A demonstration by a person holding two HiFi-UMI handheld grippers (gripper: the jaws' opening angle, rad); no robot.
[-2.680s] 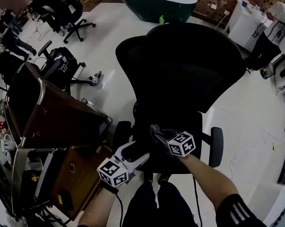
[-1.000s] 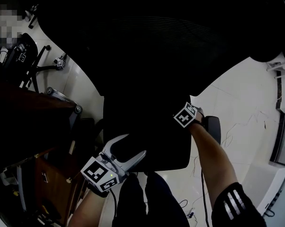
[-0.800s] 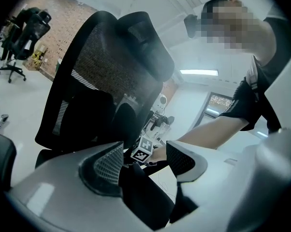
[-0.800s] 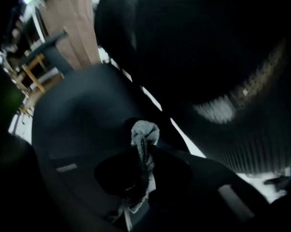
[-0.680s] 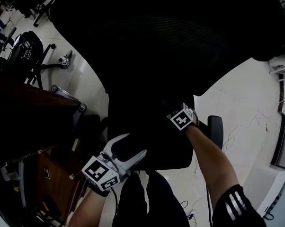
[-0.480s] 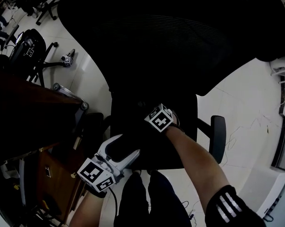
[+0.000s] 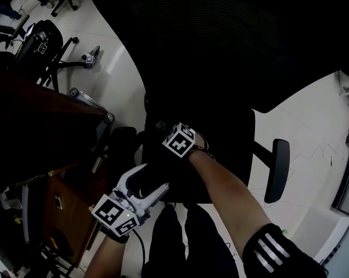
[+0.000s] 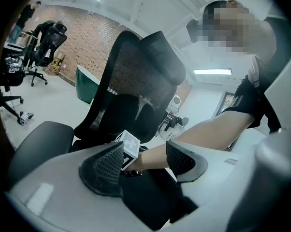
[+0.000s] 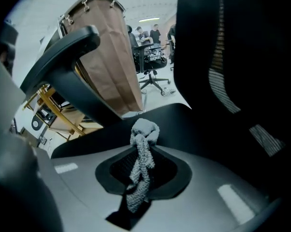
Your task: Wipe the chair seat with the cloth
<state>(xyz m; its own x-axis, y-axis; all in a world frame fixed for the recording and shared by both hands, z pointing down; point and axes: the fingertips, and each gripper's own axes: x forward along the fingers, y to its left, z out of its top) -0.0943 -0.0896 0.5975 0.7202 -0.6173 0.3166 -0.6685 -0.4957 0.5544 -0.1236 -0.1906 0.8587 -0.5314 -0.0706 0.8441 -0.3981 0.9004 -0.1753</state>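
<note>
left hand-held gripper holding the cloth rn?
No: the left hand-held gripper has its jaws apart with nothing gripped, while the grey cloth is pinched in the right hand-held gripper.

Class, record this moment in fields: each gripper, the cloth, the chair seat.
Right gripper: shut on the cloth, low over the chair seat
Left gripper: open, holding nothing, near the seat's front edge
Cloth: grey, knobbly, bunched end sticks out past the jaws and appears to touch the seat
Chair seat: black
</note>
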